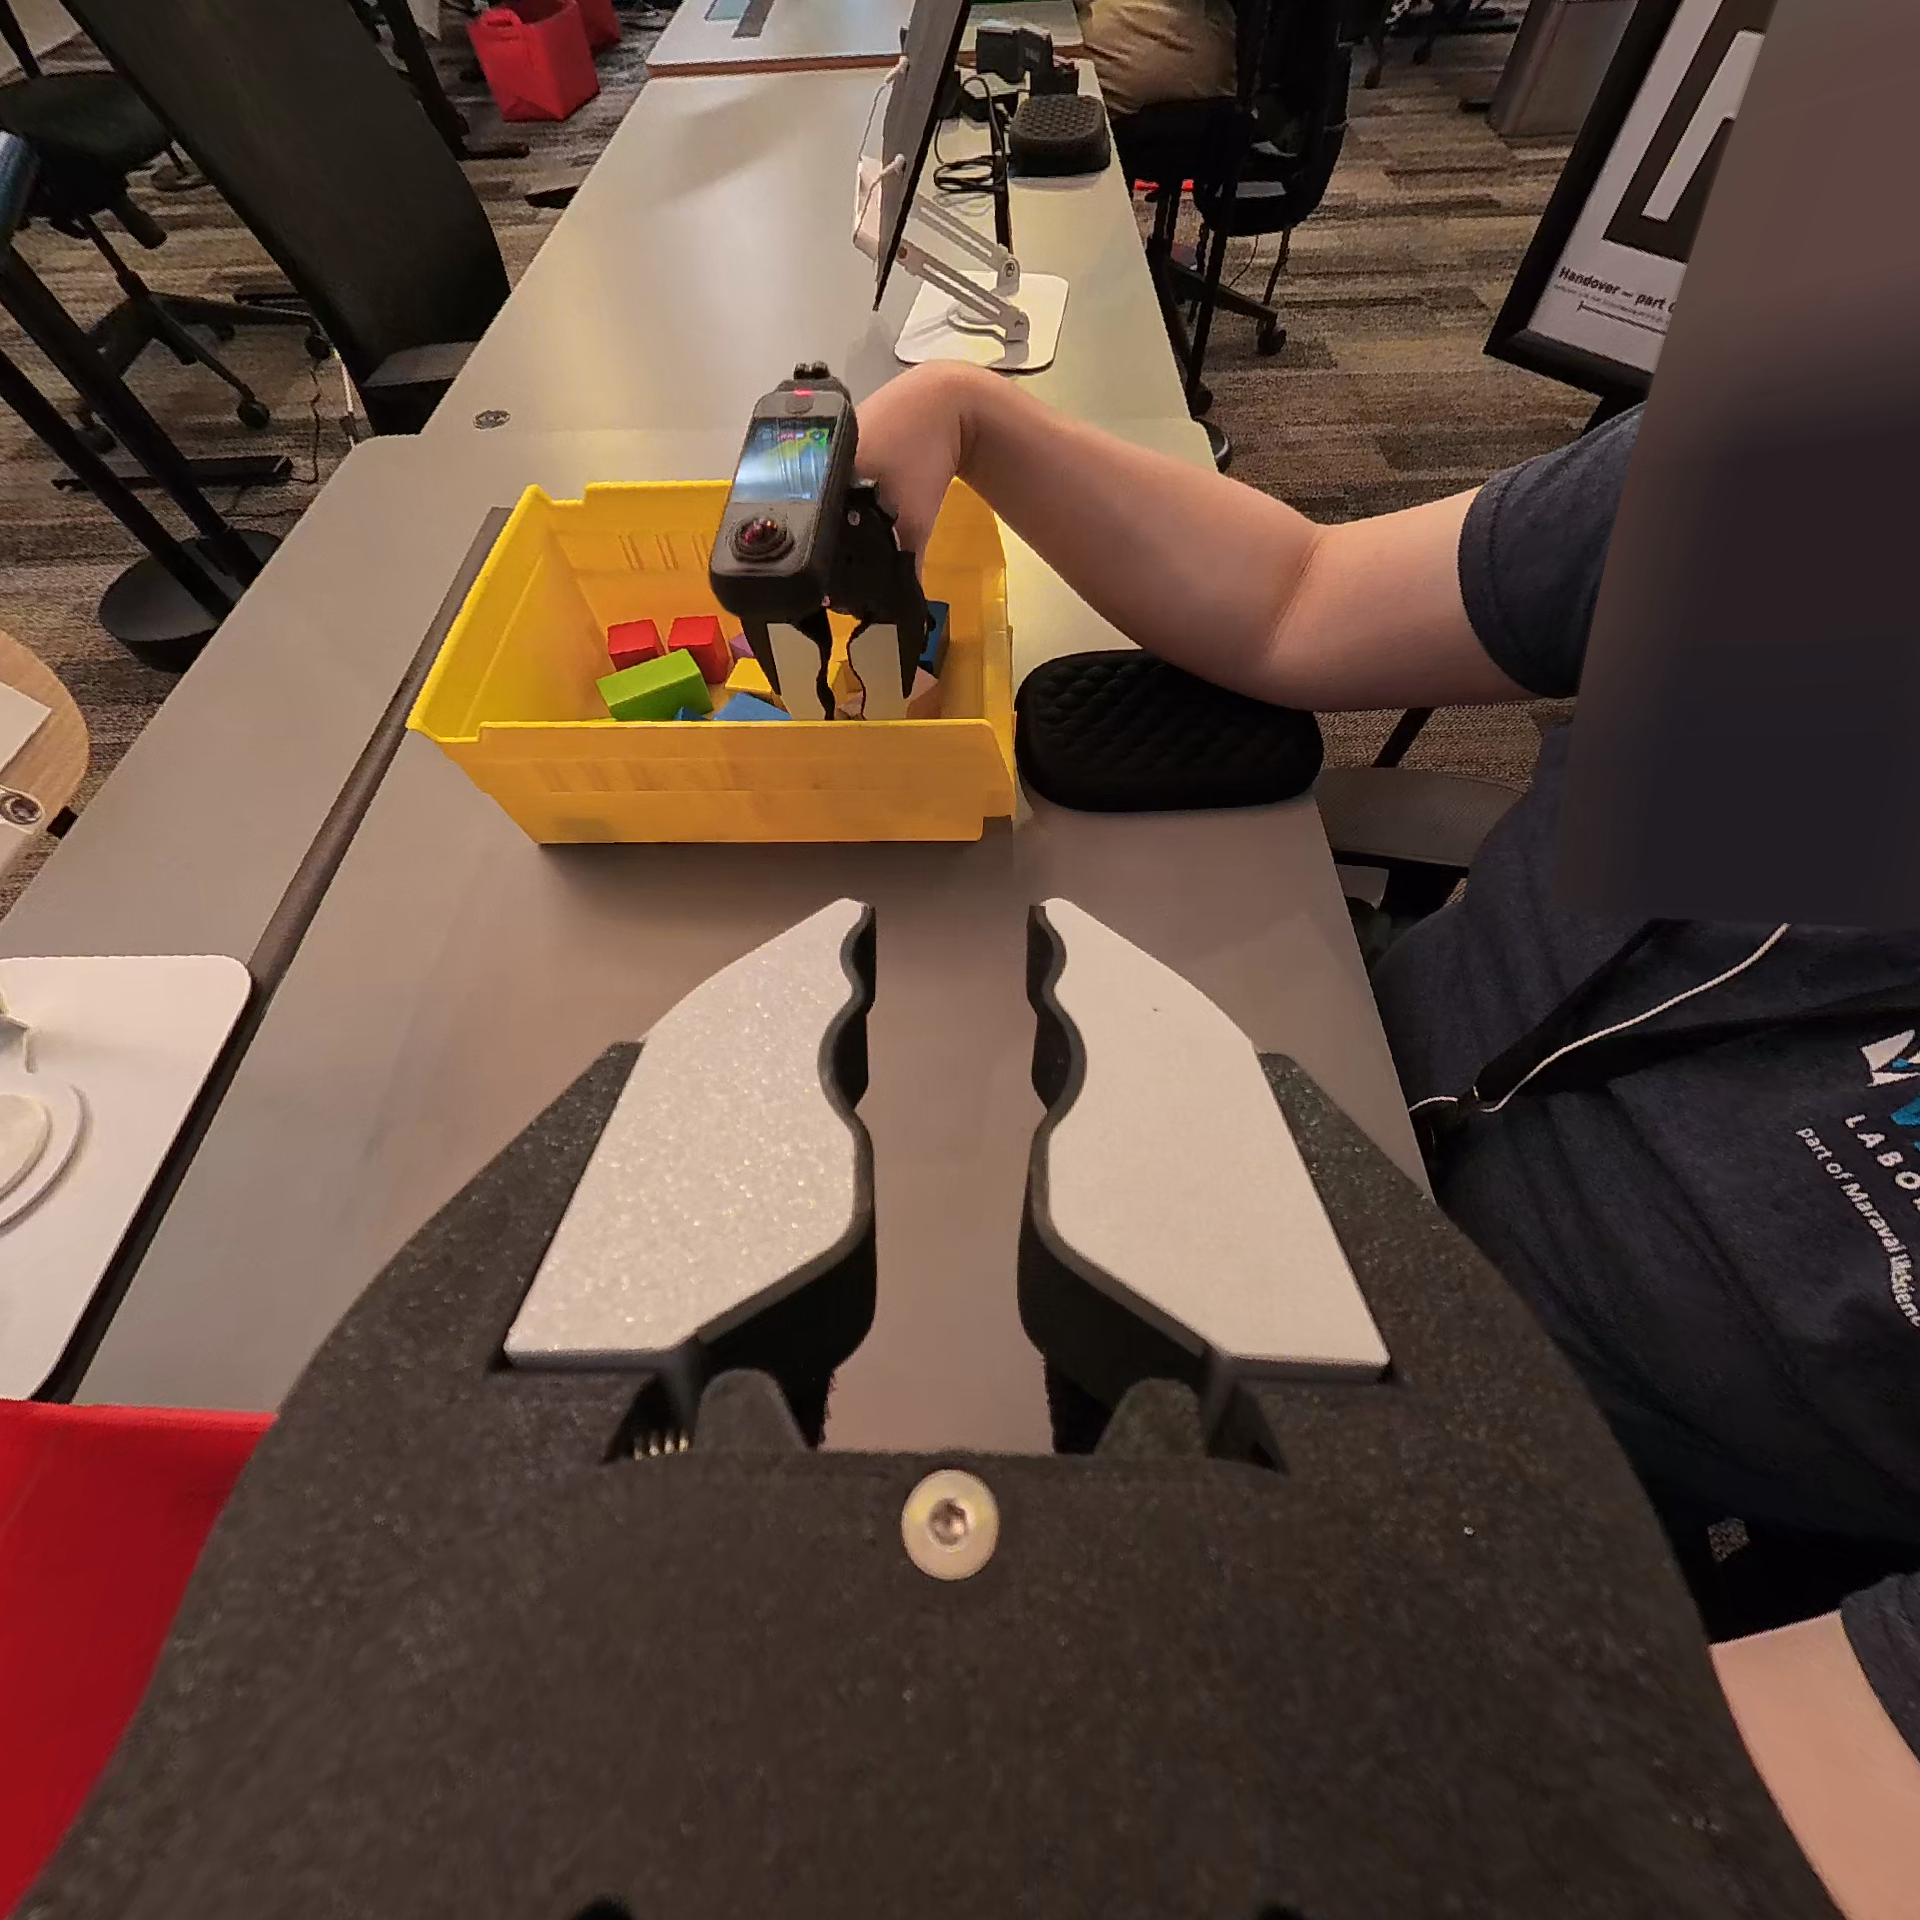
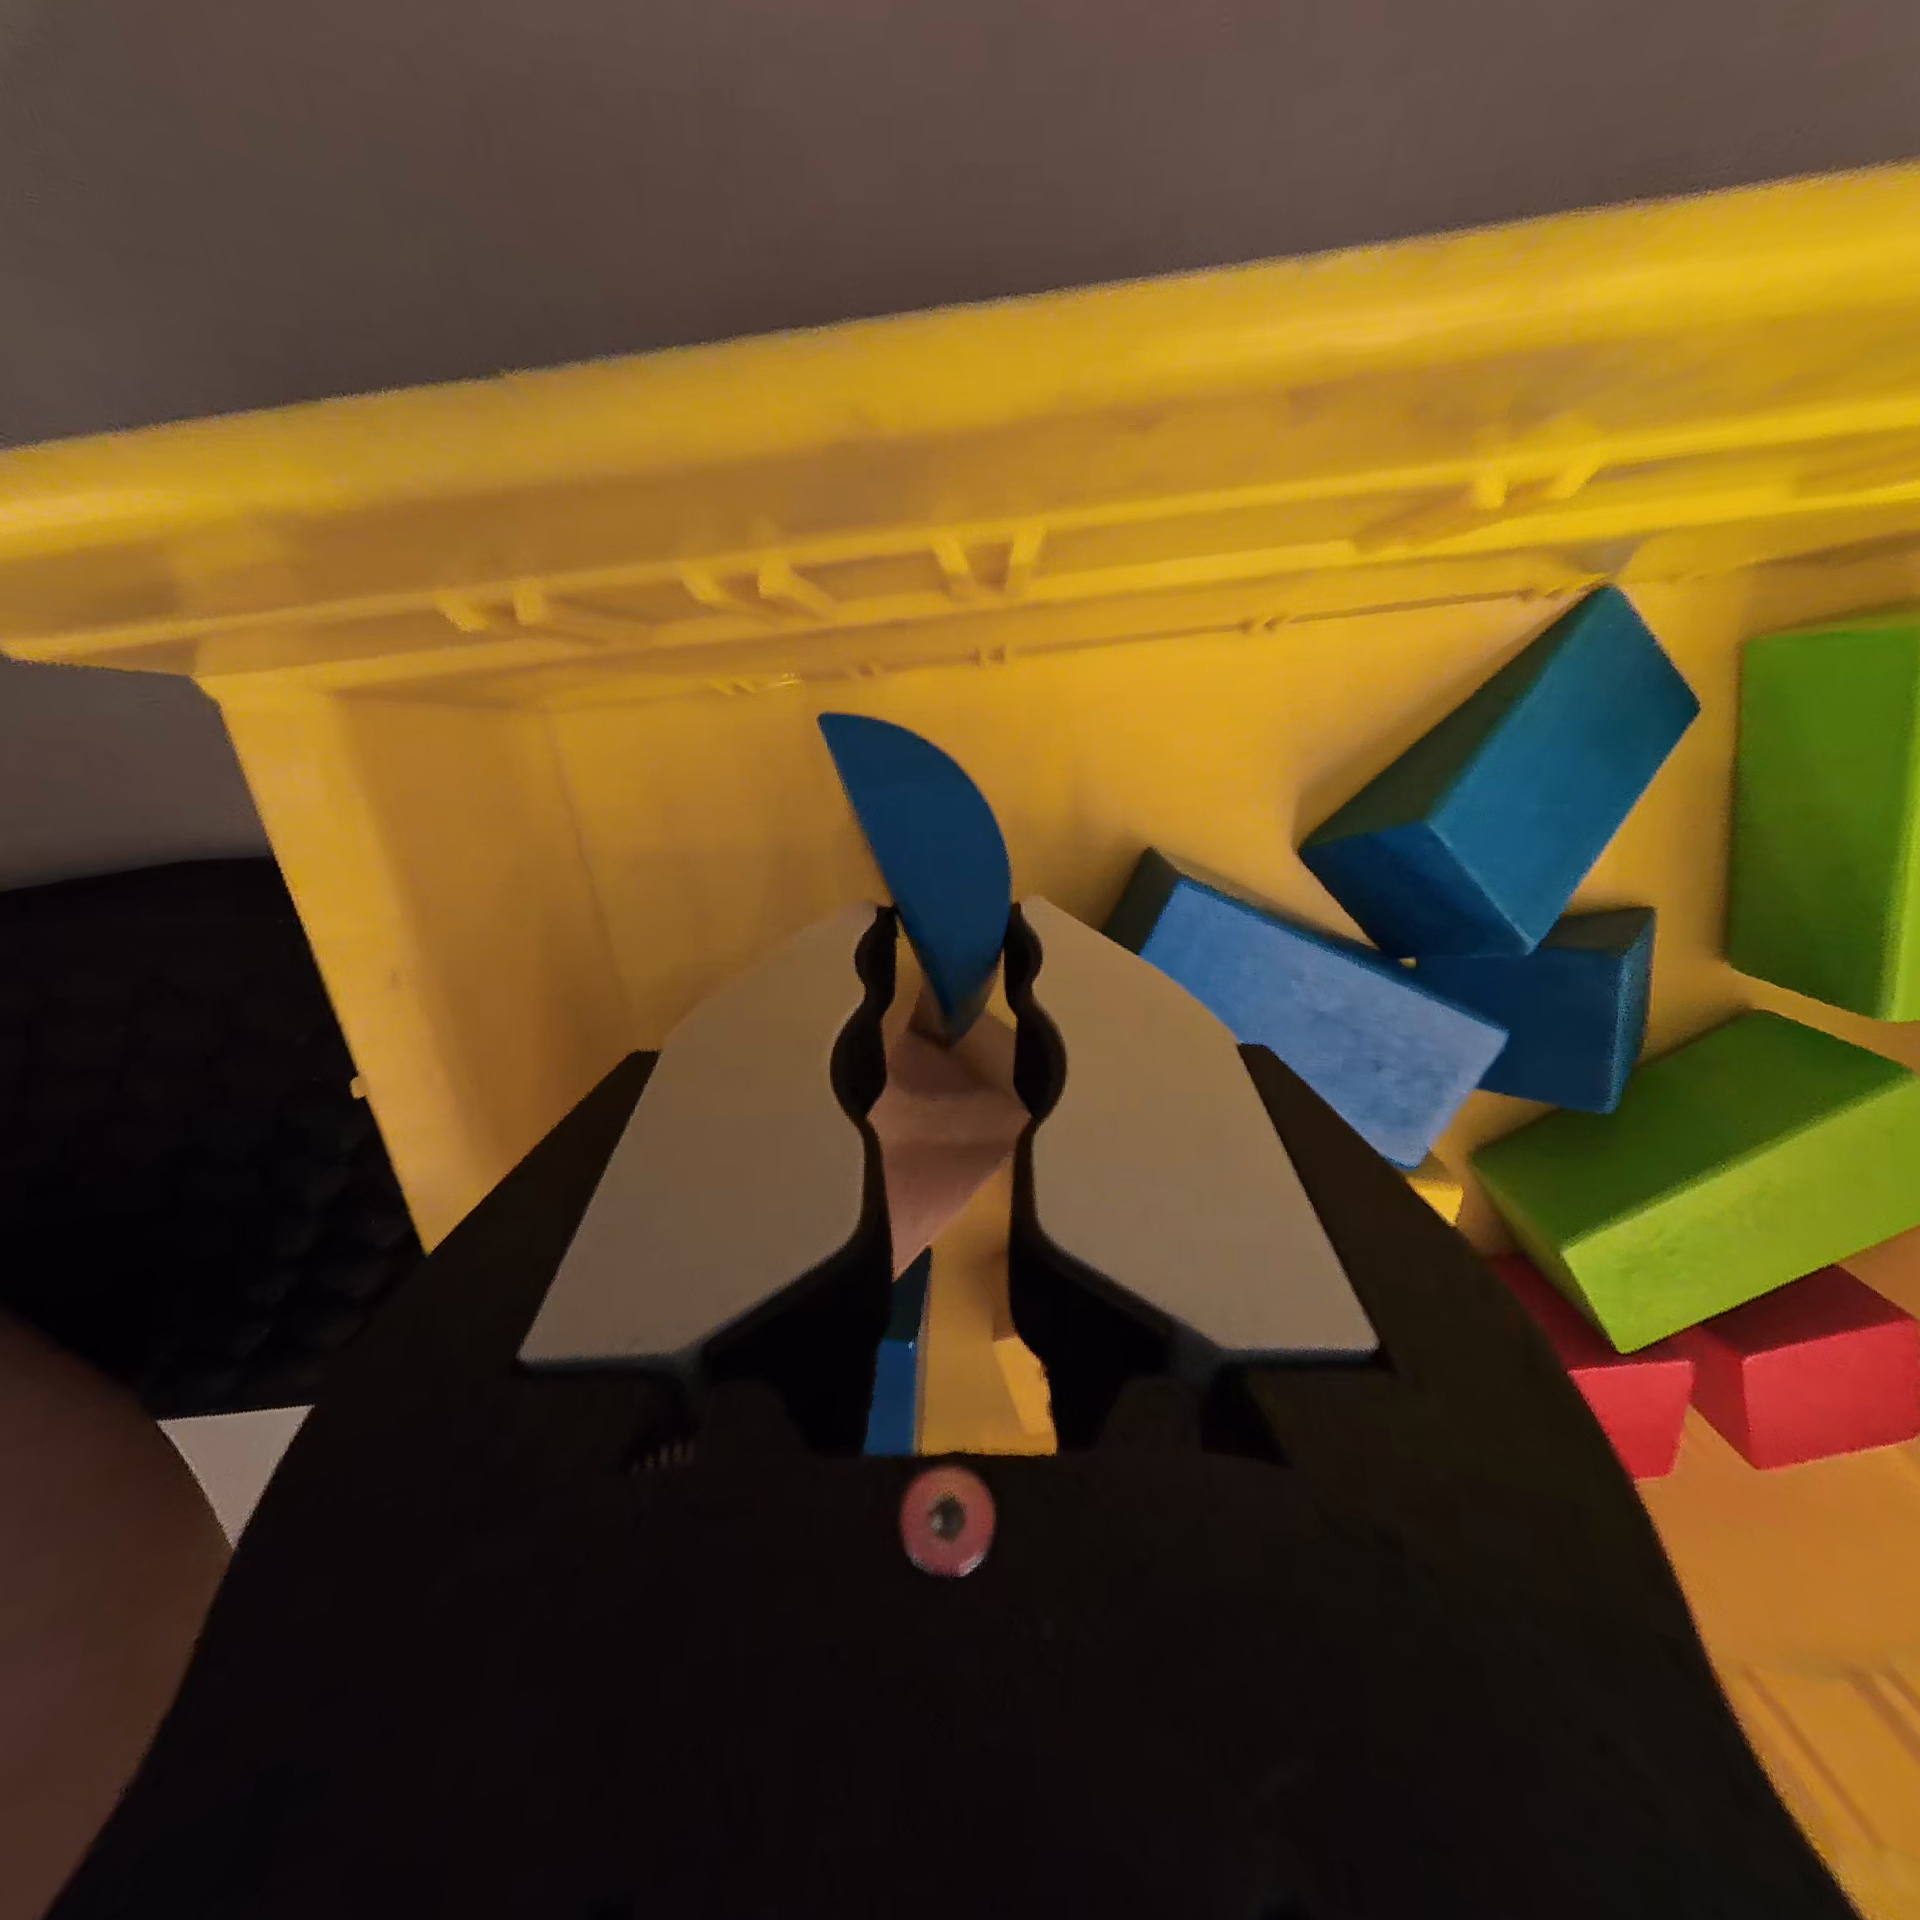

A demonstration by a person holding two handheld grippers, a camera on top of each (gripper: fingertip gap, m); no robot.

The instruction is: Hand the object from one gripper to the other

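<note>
Sitting on your gray desk (image 1: 582, 1039), the yellow bin (image 1: 727, 779) holds colored blocks. Only your left view shows the whole bin, the framed poster (image 1: 1621, 208) with writing, and your right gripper (image 1: 836, 707) dipped inside. Your left gripper (image 1: 951, 935) hovers spread, holding nothing. Only your right view shows its fingers pinching 1 blue half-round block (image 2: 925, 862).

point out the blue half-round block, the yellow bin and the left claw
blue half-round block (image 2: 920, 842): right wrist view, flat blue face
yellow bin (image 1: 748, 779): left wrist view, near outer wall
left claw (image 1: 951, 935): left wrist view, between fingertips
</note>
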